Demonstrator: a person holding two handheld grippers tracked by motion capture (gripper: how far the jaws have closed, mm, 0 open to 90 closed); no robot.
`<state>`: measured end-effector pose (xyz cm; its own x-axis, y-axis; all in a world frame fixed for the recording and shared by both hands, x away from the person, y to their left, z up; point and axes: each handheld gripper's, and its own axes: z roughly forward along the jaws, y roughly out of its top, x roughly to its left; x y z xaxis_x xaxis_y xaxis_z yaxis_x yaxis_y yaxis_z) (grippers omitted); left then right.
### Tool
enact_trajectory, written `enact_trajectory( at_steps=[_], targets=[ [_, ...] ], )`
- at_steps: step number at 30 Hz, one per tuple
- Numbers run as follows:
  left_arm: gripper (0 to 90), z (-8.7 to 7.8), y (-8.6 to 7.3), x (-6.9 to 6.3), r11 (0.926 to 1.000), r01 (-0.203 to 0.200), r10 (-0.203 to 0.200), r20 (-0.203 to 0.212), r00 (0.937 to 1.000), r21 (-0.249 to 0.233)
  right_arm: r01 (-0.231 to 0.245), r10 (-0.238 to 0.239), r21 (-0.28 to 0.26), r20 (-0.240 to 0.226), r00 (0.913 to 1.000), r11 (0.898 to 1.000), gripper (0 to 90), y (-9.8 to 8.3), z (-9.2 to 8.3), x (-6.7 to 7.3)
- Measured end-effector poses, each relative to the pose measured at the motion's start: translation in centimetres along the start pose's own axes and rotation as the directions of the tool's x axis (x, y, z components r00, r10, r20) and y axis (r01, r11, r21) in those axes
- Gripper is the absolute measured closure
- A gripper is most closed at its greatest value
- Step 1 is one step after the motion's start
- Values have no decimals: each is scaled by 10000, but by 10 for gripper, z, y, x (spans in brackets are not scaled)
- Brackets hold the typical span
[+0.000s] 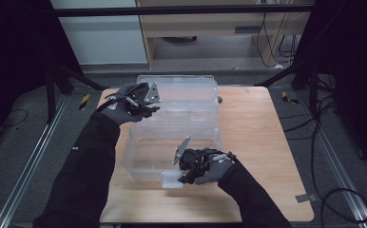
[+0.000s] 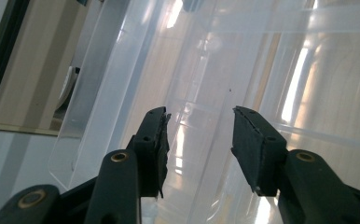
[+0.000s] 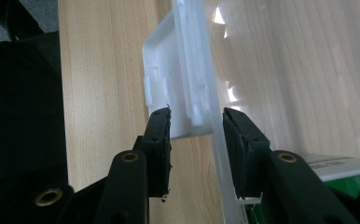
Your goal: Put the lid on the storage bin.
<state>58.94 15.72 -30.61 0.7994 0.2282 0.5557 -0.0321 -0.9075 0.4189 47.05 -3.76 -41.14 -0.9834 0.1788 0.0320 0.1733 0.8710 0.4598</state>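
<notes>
A clear plastic storage box [image 1: 139,161] stands on the wooden table [image 1: 262,142], its clear lid [image 1: 191,92] swung up at the far side. My left gripper [image 1: 149,112] hovers at the lid's left part. In the left gripper view its jaws [image 2: 199,112] stand apart, with the lid's plastic [image 2: 308,70] behind them and nothing pressed between the pads. My right gripper [image 1: 184,176] is at the box's near wall. In the right gripper view [image 3: 197,112] its pads close on that wall [image 3: 218,154] and the white latch flap [image 3: 169,79] hanging from it.
The box covers the table's left and middle; bare wood lies to its right and along the near edge. A dark metal frame and floor rails flank the table. Cables lie on the floor at the right. A small grey tag [image 1: 305,197] sits near the table's front right corner.
</notes>
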Motion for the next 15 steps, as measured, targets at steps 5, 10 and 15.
enact_trajectory(
  at_steps=[5,10,15],
  targets=[
    [594,8,0,-4,9989,-342,340,74,9994,306,-21,21,11,9,10000,10000,636,0,0,0],
    [634,13,3,-7,9982,-509,503,221,9985,301,-17,17,11,16,10000,10000,635,0,0,0],
    [691,18,4,-10,9954,-814,806,179,9966,506,-37,37,-2,40,10000,10000,635,0,0,1]
  ],
)
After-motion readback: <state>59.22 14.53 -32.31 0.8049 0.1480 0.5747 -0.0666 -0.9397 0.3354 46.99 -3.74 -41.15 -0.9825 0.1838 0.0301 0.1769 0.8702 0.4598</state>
